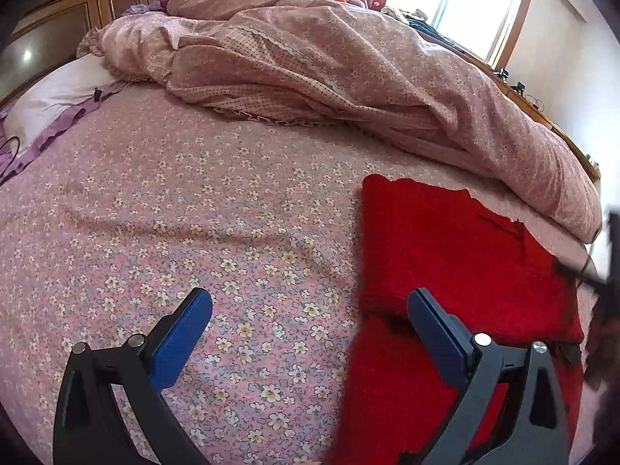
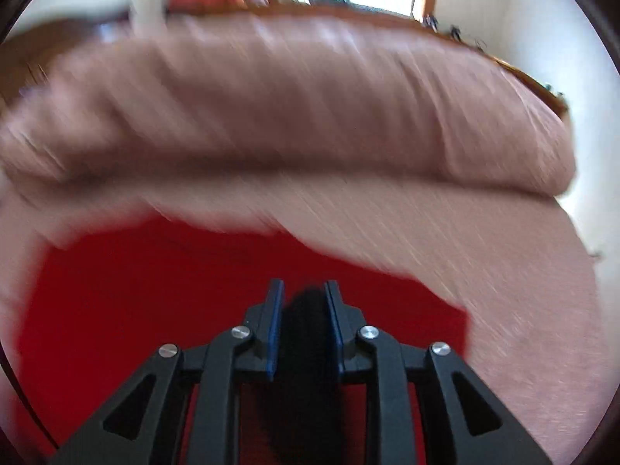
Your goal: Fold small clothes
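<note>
**On the bed: squaring up the red fold**

Near the edge of the bed, flat on the floral sheet (image 1: 193,213) and just in front of the heaped quilt (image 1: 348,58): red knit garment (image 1: 445,240), seemingly doubled over itself, with a layered edge crossing close to the left claw.

Left gripper (image 1: 310,298): released, jaws spread wide, nothing between them. One finger over bare sheet, the other over the garment's left margin, apparently hovering rather than pressing.

Right gripper (image 2: 303,285): tilted down over the red cloth, pads drawn close together with a dark shape in the narrow gap. Too blurred to tell whether clenched on fabric or merely framing a shadow.

Judged as the step in hand: taking a fresh hold to make the next fold.

- Bring both claws to matching corners of the same edge before lifting.
- Pinch every layer at the corner, not only the top one, or risk the fold sliding open.
- Lift low, carry across evenly, and lay edge onto edge.
- Keep clear of the quilt behind to avoid dragging it along.
- Smooth outward after letting go, since thick knit tends to spring back.

Containers: no basket, box or bin visible in either view. Only a closed wooden wardrobe (image 1: 77,4) far behind the bed, contents hidden.
</note>
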A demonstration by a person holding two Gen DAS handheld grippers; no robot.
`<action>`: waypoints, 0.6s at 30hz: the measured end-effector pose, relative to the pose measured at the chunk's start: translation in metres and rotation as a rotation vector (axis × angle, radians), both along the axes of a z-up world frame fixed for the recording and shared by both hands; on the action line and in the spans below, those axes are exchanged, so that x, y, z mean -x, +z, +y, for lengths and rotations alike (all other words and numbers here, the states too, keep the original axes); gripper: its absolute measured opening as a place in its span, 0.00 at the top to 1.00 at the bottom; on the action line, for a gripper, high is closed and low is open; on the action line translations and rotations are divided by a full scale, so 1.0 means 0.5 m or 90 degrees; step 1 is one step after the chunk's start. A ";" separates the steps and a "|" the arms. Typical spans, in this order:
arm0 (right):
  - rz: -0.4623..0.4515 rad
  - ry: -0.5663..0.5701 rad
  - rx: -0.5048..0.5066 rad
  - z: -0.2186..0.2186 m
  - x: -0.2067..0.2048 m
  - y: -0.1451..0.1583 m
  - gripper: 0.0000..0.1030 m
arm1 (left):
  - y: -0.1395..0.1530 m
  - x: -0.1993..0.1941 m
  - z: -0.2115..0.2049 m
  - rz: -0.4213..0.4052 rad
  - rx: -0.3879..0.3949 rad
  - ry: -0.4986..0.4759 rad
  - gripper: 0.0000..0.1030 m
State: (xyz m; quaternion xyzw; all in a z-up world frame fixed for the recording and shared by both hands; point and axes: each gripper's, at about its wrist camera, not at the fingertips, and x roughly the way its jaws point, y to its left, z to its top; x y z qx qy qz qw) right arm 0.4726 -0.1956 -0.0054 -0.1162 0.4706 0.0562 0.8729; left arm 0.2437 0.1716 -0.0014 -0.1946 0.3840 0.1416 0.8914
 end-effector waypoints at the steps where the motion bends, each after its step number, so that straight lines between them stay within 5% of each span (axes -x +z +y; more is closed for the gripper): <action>1: 0.033 -0.015 0.007 -0.029 -0.002 -0.033 0.75 | -0.002 -0.001 -0.001 0.002 0.000 0.000 0.05; 3: 0.029 -0.027 -0.049 -0.071 0.015 -0.041 0.64 | -0.004 -0.002 -0.004 0.004 0.000 -0.004 0.05; 5: 0.000 -0.046 -0.069 -0.090 0.033 -0.021 0.13 | -0.004 -0.001 -0.007 0.005 -0.001 -0.009 0.05; 6: -0.016 -0.062 -0.057 -0.092 0.041 -0.010 0.09 | -0.003 0.000 -0.007 0.003 -0.002 -0.011 0.05; 10: -0.079 -0.011 -0.075 -0.065 0.092 0.059 0.09 | 0.003 0.004 -0.002 -0.002 0.001 -0.010 0.05; 13: -0.024 -0.015 -0.092 -0.071 0.124 0.063 0.09 | 0.007 0.008 0.002 -0.005 -0.004 -0.005 0.05; 18: 0.042 -0.040 -0.306 -0.163 0.164 0.019 0.14 | 0.011 0.009 0.005 -0.009 0.005 -0.006 0.05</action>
